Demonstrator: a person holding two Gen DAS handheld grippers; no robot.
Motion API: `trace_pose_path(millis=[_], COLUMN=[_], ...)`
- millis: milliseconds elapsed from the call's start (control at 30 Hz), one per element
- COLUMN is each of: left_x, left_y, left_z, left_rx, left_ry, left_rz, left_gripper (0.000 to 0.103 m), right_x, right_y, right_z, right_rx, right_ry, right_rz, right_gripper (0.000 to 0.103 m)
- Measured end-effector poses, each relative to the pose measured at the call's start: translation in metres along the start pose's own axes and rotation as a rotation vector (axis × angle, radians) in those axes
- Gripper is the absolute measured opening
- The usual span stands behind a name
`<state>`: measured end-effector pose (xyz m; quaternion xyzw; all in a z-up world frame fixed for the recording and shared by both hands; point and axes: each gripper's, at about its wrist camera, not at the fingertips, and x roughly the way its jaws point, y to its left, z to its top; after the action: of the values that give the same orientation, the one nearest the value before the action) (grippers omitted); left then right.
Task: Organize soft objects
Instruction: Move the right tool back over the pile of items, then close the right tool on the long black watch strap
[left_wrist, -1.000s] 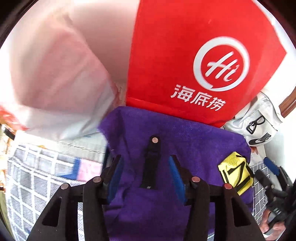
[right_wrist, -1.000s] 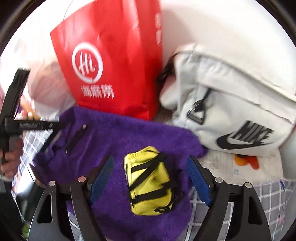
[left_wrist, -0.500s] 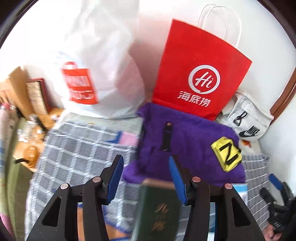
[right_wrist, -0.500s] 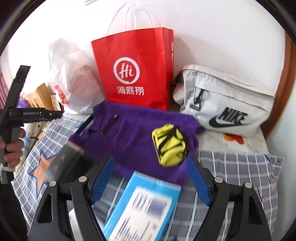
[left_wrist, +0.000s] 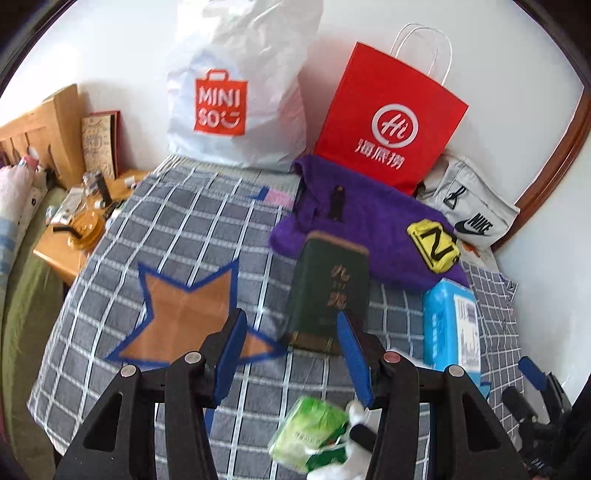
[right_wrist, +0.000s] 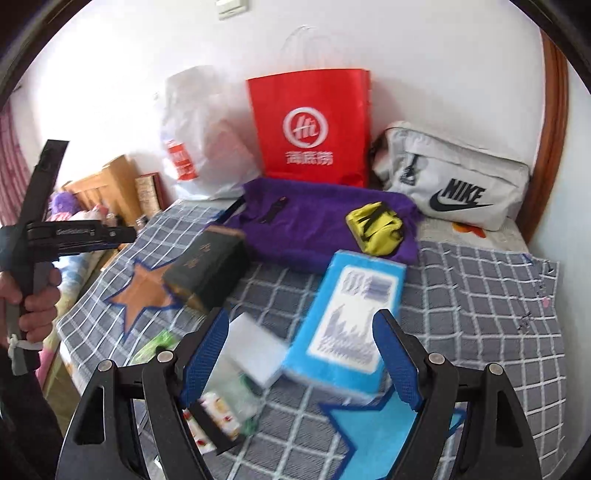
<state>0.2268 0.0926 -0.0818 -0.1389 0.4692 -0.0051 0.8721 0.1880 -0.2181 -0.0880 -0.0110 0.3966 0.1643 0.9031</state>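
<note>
Purple towel (left_wrist: 373, 229) lies flat (yellow pouch (left_wrist: 434, 245) on top).

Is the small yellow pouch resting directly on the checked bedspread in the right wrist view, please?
No, the yellow pouch lies on the purple towel, which is spread over the checked bedspread.

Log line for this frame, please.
left claw: open, empty | right claw: open, empty | yellow pouch: on purple towel | phase: none grasped

Left gripper (left_wrist: 291, 354) hangs level with its blue pads spread wide, nothing between them; right gripper (right_wrist: 299, 354) likewise gapes open, a hand (right_wrist: 35, 295) gripping the left handle.
</note>
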Motion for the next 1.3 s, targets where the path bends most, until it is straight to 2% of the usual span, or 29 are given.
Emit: trace_pose_path(millis=[100, 233, 333, 467, 767, 1067, 1133, 1167, 1300], left_x=[-0.004, -0.005, -0.005, 0.0, 0.011, 0.0, -0.003, -0.003, -0.005], left_y=[0.008, 0.016, 0.021, 0.03, 0.06, 0.064, 0.063, 0.062, 0.061], left_z=[-0.02, -0.042, -0.056, -0.073, -0.096, -0.099, -0.101, -0.101, -0.103], left_rx=[-0.01, -0.006, 0.0, -0.012, -0.07, -0.063, -0.056, -0.054, -0.048], left_ry=[0.007, 0.016, 0.004, 0.016, 0.083, 0.071, 0.069, 0.069, 0.066], left_rz=[-0.005, 0.045, 0.073, 0.081, 0.065, 0.052, 0.051, 0.051, 0.055], left_gripper=[0.049, 0.05, 0.05, 0.051, 0.051, 0.051, 0.051, 0.051, 0.051], right_x=[0.004, 0.009, 0.014, 0.023, 0.046, 0.063, 0.064, 0.064, 0.059], right_y=[0.017, 0.035, 0.048, 0.066, 0.081, 0.092, 0.09, 0.09, 0.087], right_z=[-0.023, -0.05, -0.064, -0.078, -0.094, -0.102, -0.103, -0.103, -0.103], right_rx=[-0.028, -0.047, -0.076, -0.13, -0.146, -0.18, -0.176, -0.175, -0.181], right_ry=[0.035, 0.064, 0.073, 0.079, 0.144, 0.16, 0.157, 0.156, 0.144], right_rz=[0.028, 0.073, 0.099, 0.106, 0.115, 0.064, 0.058, 0.061, 0.061], right_gripper=[0.064, 0.056, 0.046, 0.045, 0.045, 0.045, 0.037, 0.028, 0.021])
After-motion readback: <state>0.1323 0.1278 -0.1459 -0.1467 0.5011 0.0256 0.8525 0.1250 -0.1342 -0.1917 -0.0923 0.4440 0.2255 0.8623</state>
